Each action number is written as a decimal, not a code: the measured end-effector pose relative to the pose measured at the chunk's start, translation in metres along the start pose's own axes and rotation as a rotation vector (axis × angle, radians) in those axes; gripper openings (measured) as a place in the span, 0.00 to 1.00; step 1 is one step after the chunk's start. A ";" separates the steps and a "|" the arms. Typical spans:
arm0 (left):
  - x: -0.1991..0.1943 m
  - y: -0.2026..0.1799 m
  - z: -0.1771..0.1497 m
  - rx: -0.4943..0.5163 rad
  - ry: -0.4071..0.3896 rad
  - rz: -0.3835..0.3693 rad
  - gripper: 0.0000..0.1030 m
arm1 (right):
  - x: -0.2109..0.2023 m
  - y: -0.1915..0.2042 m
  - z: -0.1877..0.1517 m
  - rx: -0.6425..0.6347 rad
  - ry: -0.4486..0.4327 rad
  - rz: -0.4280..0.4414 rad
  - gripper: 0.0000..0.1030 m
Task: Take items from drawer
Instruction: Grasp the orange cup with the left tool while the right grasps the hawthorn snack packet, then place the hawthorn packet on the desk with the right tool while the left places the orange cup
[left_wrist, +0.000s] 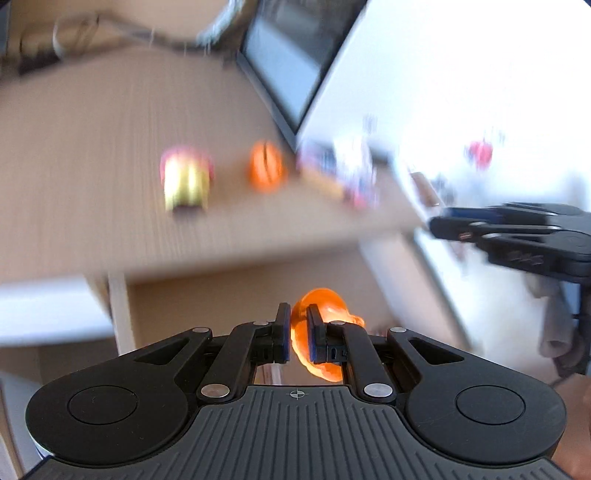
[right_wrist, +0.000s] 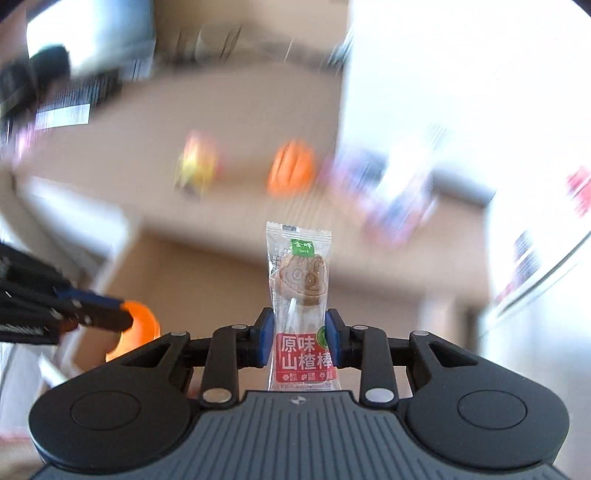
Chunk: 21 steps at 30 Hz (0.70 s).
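My left gripper (left_wrist: 299, 314) is shut on a small orange toy (left_wrist: 325, 306), which bulges above and below its fingers. That toy (right_wrist: 138, 325) and the left gripper (right_wrist: 122, 314) show again at the left edge of the right wrist view. My right gripper (right_wrist: 300, 319) is shut on a clear-wrapped hawthorn lollipop (right_wrist: 301, 280) with a red label; it stands upright between the pads. The right gripper (left_wrist: 439, 223) enters the left wrist view from the right. Both views are blurred.
On the tan tabletop (left_wrist: 92, 147) lie a red-yellow toy (left_wrist: 186, 177), an orange ball-like item (left_wrist: 266, 166) and a colourful packet (left_wrist: 343, 173). A laptop screen (left_wrist: 291, 59) stands behind. A tan drawer front (right_wrist: 221, 266) sits below the table edge. White surface (left_wrist: 480, 92) to the right.
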<state>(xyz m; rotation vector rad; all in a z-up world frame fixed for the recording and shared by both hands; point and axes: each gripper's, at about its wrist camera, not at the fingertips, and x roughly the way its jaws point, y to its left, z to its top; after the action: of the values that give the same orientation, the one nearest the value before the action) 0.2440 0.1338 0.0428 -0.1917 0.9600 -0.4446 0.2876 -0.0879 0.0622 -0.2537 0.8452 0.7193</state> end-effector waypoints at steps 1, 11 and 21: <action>-0.002 -0.001 0.014 -0.002 -0.031 0.003 0.10 | -0.007 0.003 0.019 0.006 -0.050 -0.023 0.28; 0.030 0.013 0.120 -0.064 -0.168 0.038 0.10 | -0.007 -0.036 0.069 0.058 -0.160 -0.116 0.28; 0.144 0.060 0.149 -0.179 -0.020 0.137 0.16 | 0.069 -0.005 0.043 -0.133 -0.029 -0.102 0.28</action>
<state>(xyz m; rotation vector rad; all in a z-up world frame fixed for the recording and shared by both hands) 0.4543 0.1177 -0.0014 -0.2901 0.9871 -0.2302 0.3475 -0.0384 0.0373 -0.4020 0.7527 0.6827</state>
